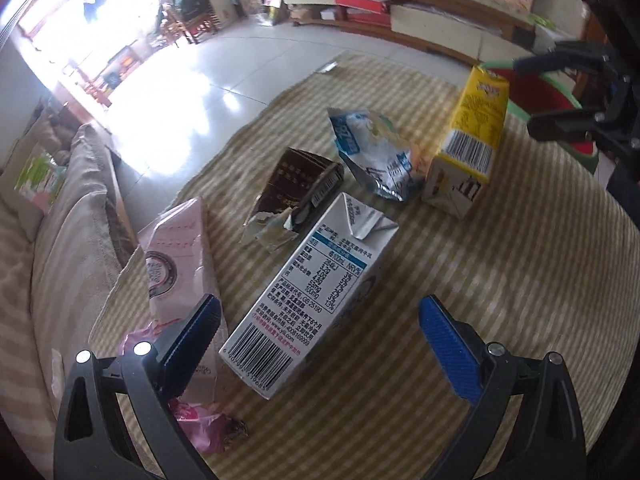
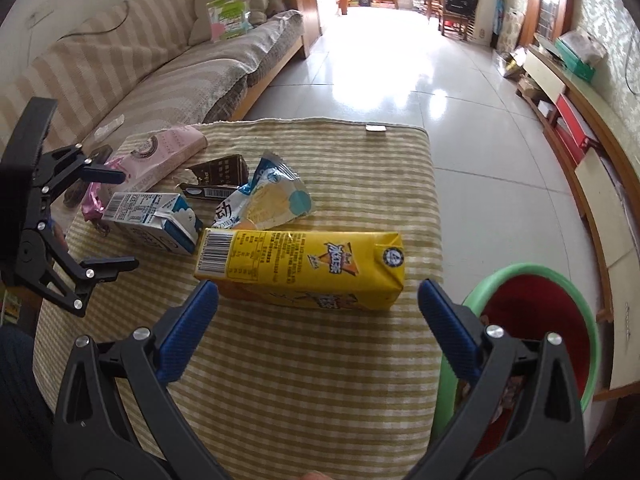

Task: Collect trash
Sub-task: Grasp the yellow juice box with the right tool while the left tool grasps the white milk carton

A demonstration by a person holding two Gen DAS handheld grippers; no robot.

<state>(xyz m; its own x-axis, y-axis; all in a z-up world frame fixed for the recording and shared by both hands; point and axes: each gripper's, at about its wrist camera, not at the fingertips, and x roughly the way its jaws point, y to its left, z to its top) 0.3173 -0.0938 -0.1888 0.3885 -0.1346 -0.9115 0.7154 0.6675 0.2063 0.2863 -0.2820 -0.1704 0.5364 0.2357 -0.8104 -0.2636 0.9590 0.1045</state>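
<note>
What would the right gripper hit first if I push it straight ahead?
Most likely the yellow carton, lying on its side across the open right gripper, just ahead of its fingertips. Nothing shows between them, though depth is hard to judge.

The surface (image 2: 320,380) wears a rough woven striped cloth. The yellow carton (image 2: 304,268) and white carton (image 1: 312,300) are smooth printed card; the blue wrapper (image 1: 372,152) is crinkled glossy foil. The floor (image 2: 400,80) is glossy tile. The bin (image 2: 532,320) is smooth plastic.
</note>
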